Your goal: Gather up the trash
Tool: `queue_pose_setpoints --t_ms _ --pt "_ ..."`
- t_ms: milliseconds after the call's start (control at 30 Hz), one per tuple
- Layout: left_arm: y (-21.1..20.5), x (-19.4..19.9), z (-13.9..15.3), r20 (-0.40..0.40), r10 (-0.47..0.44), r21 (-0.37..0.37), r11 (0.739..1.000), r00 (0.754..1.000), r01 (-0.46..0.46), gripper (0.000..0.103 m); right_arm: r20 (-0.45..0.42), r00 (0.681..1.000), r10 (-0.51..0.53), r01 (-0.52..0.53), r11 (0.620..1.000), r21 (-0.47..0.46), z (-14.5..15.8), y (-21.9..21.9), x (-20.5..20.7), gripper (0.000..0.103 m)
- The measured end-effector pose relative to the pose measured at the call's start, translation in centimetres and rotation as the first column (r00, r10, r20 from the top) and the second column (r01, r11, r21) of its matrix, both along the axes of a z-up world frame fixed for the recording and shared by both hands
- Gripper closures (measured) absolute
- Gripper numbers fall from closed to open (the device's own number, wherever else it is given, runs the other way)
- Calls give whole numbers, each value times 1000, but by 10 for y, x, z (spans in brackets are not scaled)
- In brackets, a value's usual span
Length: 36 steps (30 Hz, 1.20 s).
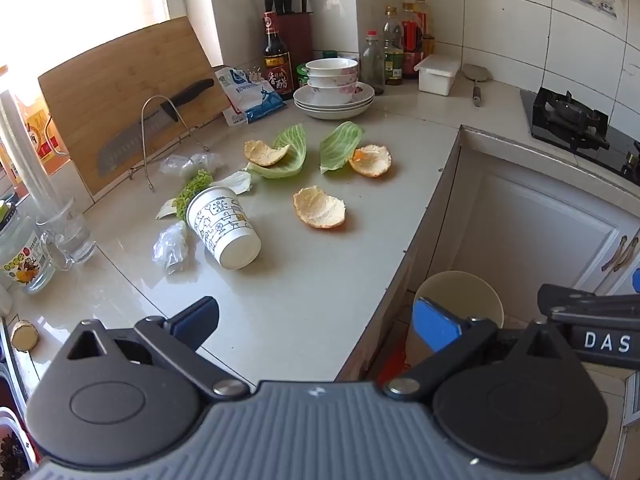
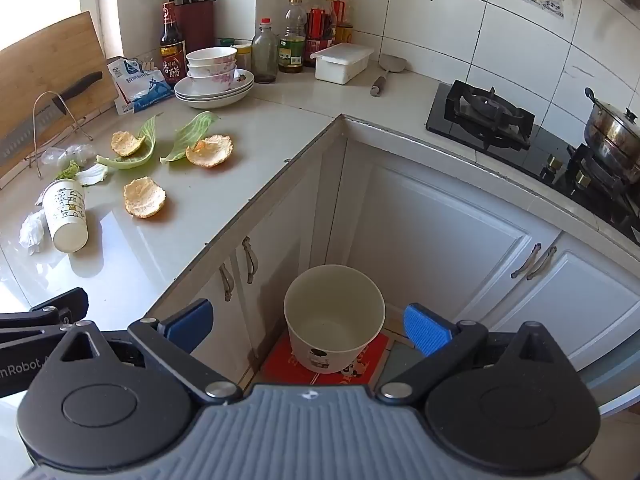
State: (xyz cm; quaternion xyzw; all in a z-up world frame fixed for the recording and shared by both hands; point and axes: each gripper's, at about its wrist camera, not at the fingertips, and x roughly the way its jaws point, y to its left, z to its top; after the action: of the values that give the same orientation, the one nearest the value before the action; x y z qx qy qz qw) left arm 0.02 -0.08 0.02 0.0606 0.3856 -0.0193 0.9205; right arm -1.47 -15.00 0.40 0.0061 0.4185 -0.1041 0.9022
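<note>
The counter (image 1: 304, 280) runs in an L; its inner edge angles down from the corner toward the lower frame in both views. The near stretch of counter between the trash and this edge is bare. Below the corner, on the floor, stands a cream bin (image 2: 334, 322), upright on a red mat (image 2: 280, 360), with white cabinet doors (image 2: 436, 232) close behind it on both sides. Nothing is visible inside the bin.

The left tongs (image 1: 316, 330) hover above the near counter edge, pointing at the trash, fingers wide apart and holding nothing. The right tongs (image 2: 306, 328) hover over the floor recess, pointing down at the bin, fingers wide apart and holding nothing.

Trash on the counter:
- A paper cup (image 1: 222, 232) lies on its side, base toward the camera.
- Crumpled clear plastic (image 1: 172, 246) lies just beside the cup; a second piece (image 1: 186, 164) lies near the wire rack (image 1: 160, 136).
- Three orange peels (image 1: 320, 210) lie hollow side up, spread out.
- Two cabbage leaves (image 1: 340, 146) lie behind the peels; smaller leaf scraps (image 1: 196, 190) touch the cup mouth.

At the rear stand stacked bowls (image 1: 332, 80) on plates, bottles (image 1: 394, 44), a knife block (image 1: 292, 24) and a cutting board (image 1: 120, 92) with a knife (image 1: 148, 132). A gas hob (image 2: 480, 120) occupies the right counter.
</note>
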Motion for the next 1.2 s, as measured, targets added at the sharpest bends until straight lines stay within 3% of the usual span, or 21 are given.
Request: queue_pose_setpoints --t_ms 1200 --pt "-2 -2 2 2 -3 -7 1000 1000 3 0 0 1000 -2 2 1000 3 2 -8 -5 0"
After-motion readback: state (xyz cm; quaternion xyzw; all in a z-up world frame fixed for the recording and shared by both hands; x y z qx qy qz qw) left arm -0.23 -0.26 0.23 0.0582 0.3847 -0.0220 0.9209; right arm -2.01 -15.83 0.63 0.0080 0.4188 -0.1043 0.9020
